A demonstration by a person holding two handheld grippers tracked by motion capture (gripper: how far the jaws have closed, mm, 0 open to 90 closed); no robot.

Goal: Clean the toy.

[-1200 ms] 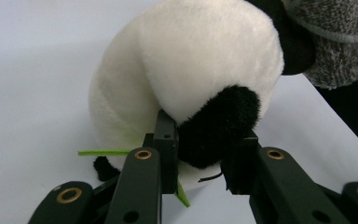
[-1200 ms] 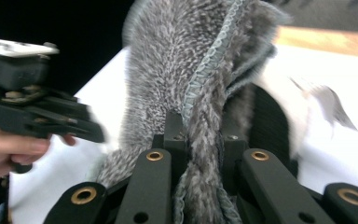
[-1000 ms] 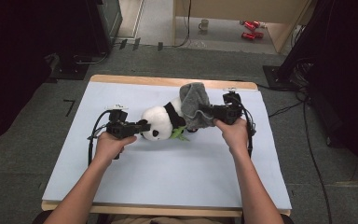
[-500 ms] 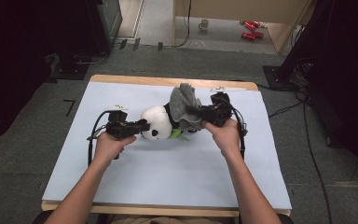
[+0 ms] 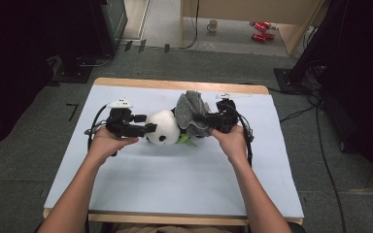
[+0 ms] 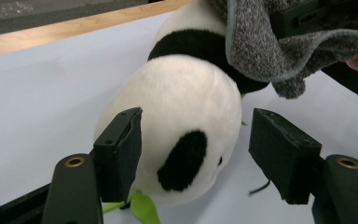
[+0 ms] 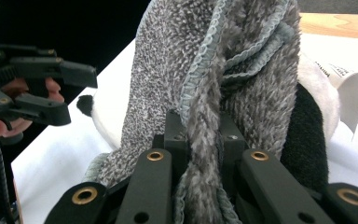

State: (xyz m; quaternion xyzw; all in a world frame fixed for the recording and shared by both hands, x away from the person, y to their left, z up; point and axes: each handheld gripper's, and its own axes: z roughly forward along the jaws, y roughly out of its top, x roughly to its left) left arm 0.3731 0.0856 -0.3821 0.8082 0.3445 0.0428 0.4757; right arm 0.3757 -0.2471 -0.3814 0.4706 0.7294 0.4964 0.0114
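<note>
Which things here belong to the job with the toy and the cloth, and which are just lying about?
In the job:
- white and black plush panda, between the open left gripper's jaws, which have just been opening
- grey fuzzy knit cloth, clamped in the right gripper

Lying about:
- pale mug on the floor
- red cans on the floor

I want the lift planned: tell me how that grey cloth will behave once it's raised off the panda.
The grey cloth will probably go limp: it already bunches in folds where the right gripper pinches it. Its looped pile looks grippy, so slipping seems unlikely. It drapes over the plush panda, so it may drag on the fur; the left gripper stands open around the head.
</note>
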